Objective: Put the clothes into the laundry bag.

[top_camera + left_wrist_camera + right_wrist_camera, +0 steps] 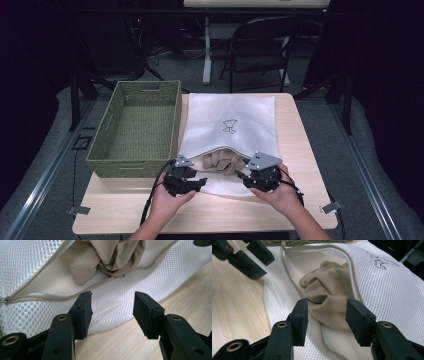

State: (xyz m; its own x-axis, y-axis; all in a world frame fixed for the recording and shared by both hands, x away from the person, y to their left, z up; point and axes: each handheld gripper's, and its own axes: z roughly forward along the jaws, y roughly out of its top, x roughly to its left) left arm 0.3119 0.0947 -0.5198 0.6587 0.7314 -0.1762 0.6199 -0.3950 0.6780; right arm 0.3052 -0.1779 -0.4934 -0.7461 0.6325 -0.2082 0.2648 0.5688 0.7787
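A white mesh laundry bag (229, 125) is laid flat at the centre of the high view, on the wooden table (300, 150), with its zippered mouth turned toward the bottom of the frame. A crumpled beige garment (222, 162) is seen in that mouth, just above the two grippers: part of it is tucked under the upper mesh layer, part is left lying on the lower flap outside the zipper line. The stuffing is therefore judged to be partly done; the rest of the cloth is still to be pushed inside, and the zipper (37, 297), seen running open across the left of the left gripper view, is not yet drawn shut.

The left gripper (112, 306) is held with its jaws apart over the lower edge of the mesh, nothing being pinched between them. The right gripper (326, 315) is likewise spread, its jaws framing the beige cloth at the centre of its own view without pressing on it; no grip is seen on either side.

A green woven basket (137, 125) stands at the left of the high view, just beside the bag; its inside appears bare.

How much of the garment is already inside cannot be judged, since the mesh veils it. The small mark (229, 127) printed on the bag is too small to read. The zipper pull is cut off at the left edge of the left gripper view.
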